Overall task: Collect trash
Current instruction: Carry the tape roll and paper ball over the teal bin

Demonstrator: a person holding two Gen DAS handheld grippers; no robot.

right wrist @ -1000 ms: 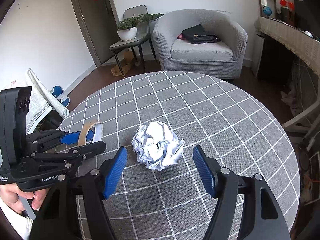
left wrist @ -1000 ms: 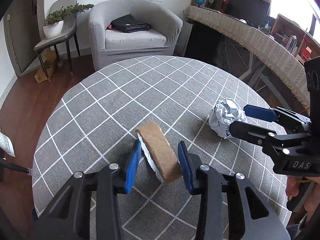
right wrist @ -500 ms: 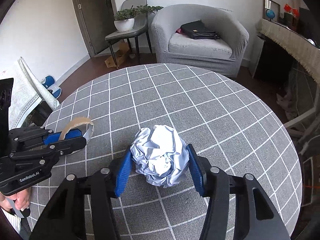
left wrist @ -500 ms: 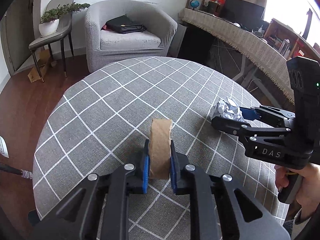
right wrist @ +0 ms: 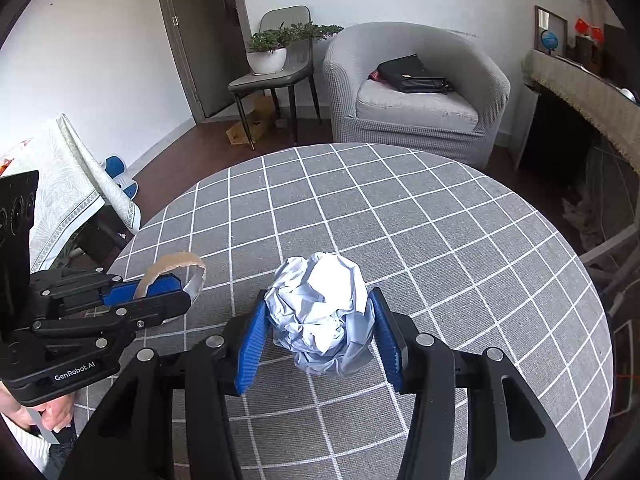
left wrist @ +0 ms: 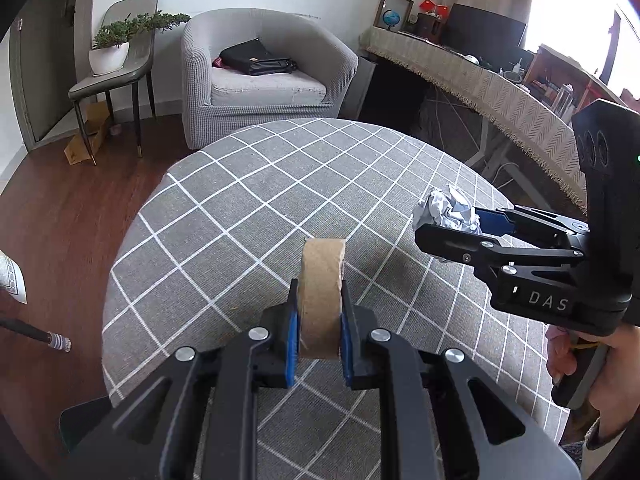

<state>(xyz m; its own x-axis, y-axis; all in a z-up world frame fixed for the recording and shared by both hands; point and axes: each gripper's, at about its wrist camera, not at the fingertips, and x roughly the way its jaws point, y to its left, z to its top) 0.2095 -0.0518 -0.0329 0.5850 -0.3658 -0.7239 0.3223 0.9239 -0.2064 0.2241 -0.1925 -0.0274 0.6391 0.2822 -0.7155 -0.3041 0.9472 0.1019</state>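
A flattened brown cardboard ring [left wrist: 322, 300] is pinched between the blue pads of my left gripper [left wrist: 319, 336], held above the round table [left wrist: 240, 208]. From the right wrist view the same ring [right wrist: 176, 264] sticks out of the left gripper [right wrist: 160, 292] at the left. My right gripper [right wrist: 320, 336] is shut on a crumpled white paper ball [right wrist: 320, 312], its blue pads pressing both sides. In the left wrist view the ball [left wrist: 446, 210] shows in the right gripper [left wrist: 452, 224] at the right.
The table carries a grey checked cloth. Behind it stand a grey armchair [right wrist: 416, 96] with a black bag [right wrist: 412, 76], a chair with a potted plant [right wrist: 268, 56], and a long draped desk [left wrist: 480, 80] at the right. A person's hand [left wrist: 592, 364] holds the right handle.
Both grippers went from open around their pieces to shut on them. The cardboard ring and the paper ball now sit lifted in the jaws, and both hands have drawn back over the table.
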